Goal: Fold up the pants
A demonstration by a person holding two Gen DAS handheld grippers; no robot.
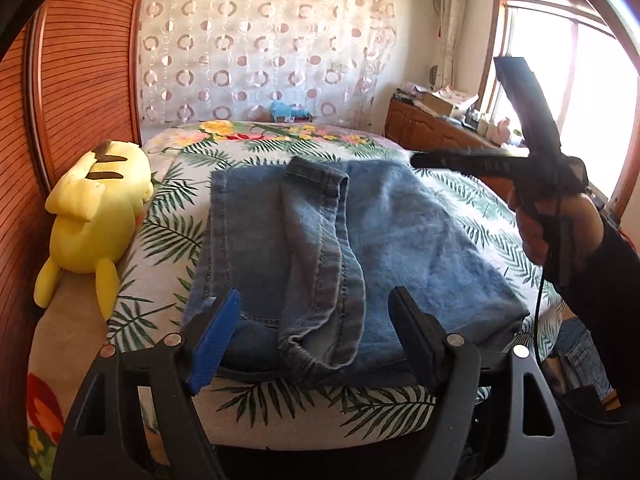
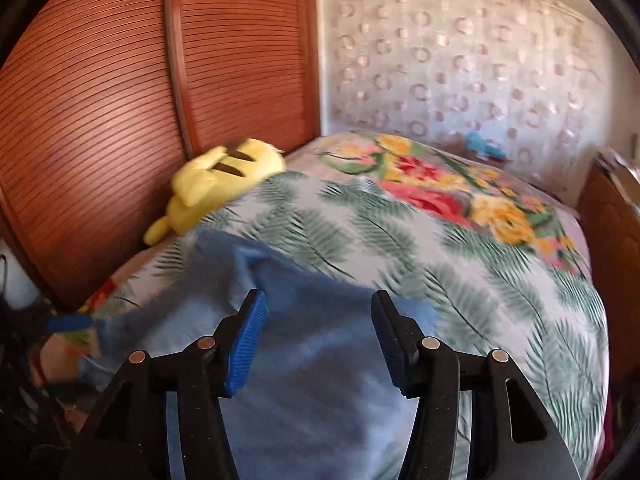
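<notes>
Blue jeans (image 1: 400,232) lie folded into a wide rectangle on the bed, with a narrower hemmed strip (image 1: 320,260) draped lengthwise over their middle. My left gripper (image 1: 316,300) stands open over the near edge of the jeans, a pad on each side of that strip, and pinches nothing. In the right wrist view, which is blurred, my right gripper (image 2: 319,300) is open just above the jeans (image 2: 312,368), with no cloth between its pads. At the right of the left wrist view, a hand (image 1: 560,220) holds the right gripper's black body over the jeans' right side.
The bed's leaf-and-flower cover (image 1: 280,404) surrounds the jeans. A yellow plush toy (image 1: 96,208) lies at the bed's left edge against slatted wooden doors (image 1: 80,80). A wooden cabinet (image 1: 420,124) with clutter stands at the far right under a window. A small blue toy (image 1: 288,112) sits by the curtain.
</notes>
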